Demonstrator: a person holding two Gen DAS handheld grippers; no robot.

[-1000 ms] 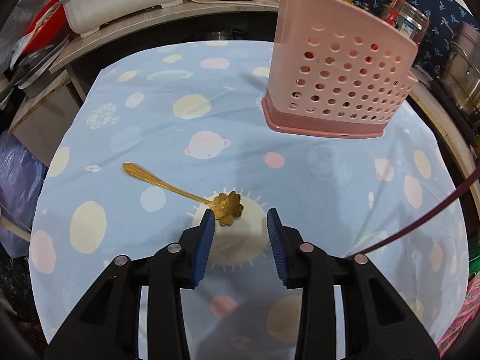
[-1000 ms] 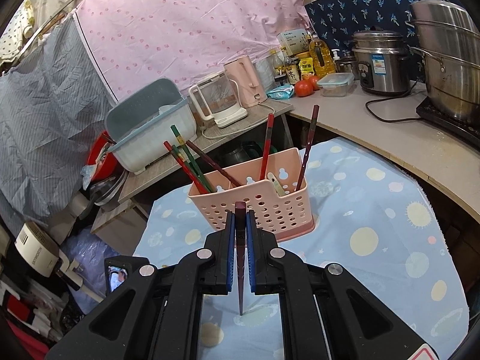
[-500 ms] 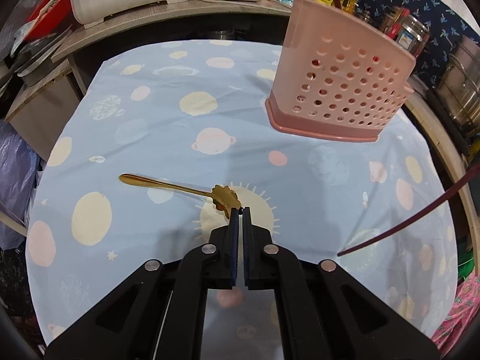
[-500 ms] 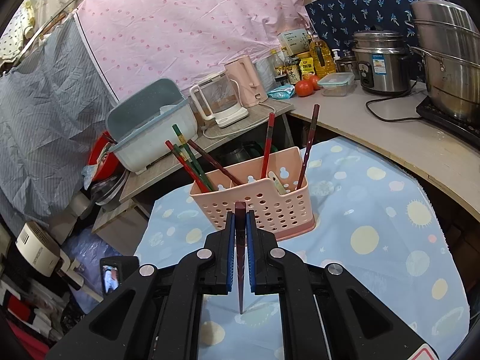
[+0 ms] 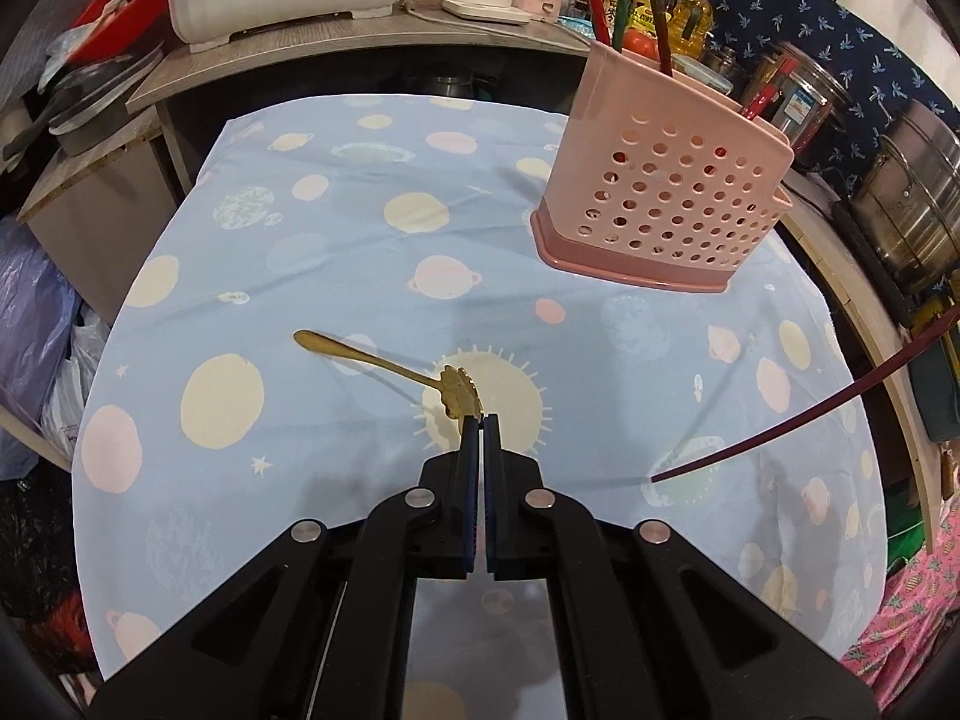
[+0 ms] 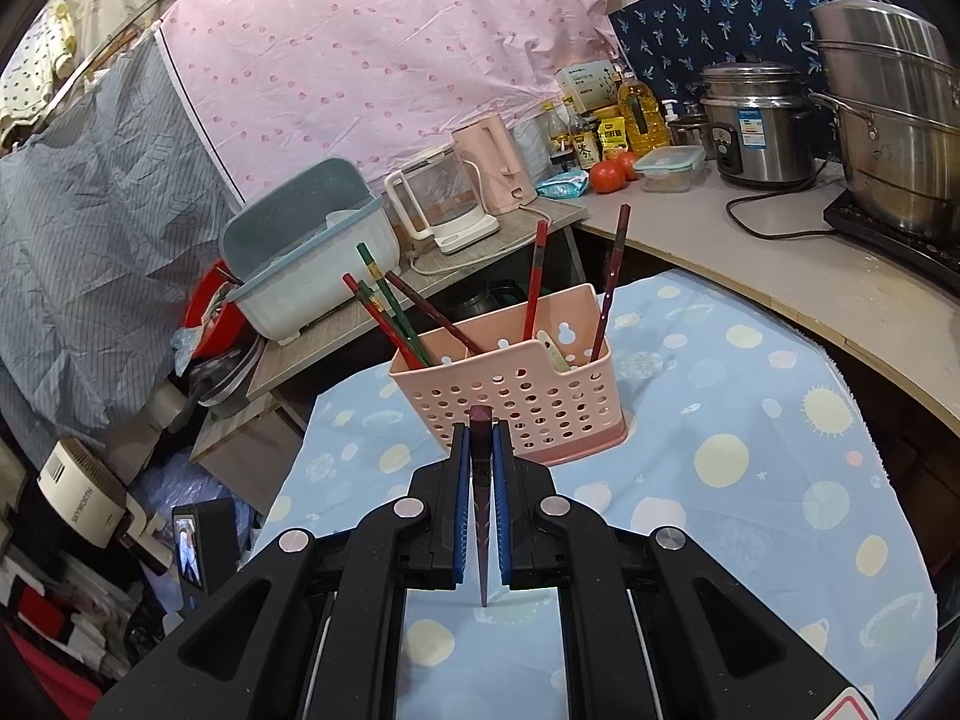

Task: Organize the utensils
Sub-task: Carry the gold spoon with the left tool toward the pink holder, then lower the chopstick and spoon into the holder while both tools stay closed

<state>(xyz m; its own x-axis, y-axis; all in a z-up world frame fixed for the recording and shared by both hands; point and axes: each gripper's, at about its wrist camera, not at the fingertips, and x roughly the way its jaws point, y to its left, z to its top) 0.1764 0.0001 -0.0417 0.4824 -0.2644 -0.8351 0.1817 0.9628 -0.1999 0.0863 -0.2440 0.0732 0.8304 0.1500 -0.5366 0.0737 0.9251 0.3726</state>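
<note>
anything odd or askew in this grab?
Yes: the left hand-held gripper is shut on the very edge of the gold spoon, at its flower-shaped end, so the long handle juts sideways over the tablecloth, a thin off-centre hold. The right hand-held gripper pinches a dark red chopstick centrally.

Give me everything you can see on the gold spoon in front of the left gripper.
The gold spoon looks like shiny brass-coloured metal: a slim handle widening to a rounded end, and a scalloped, flower-shaped bowl. The near edge of that bowl is pinched between the closed fingers of the left gripper. The handle runs away to the upper left over the blue planet-print tablecloth; its shadow suggests it is slightly lifted, though I cannot be sure. It sits well clear of the pink utensil basket.
</note>
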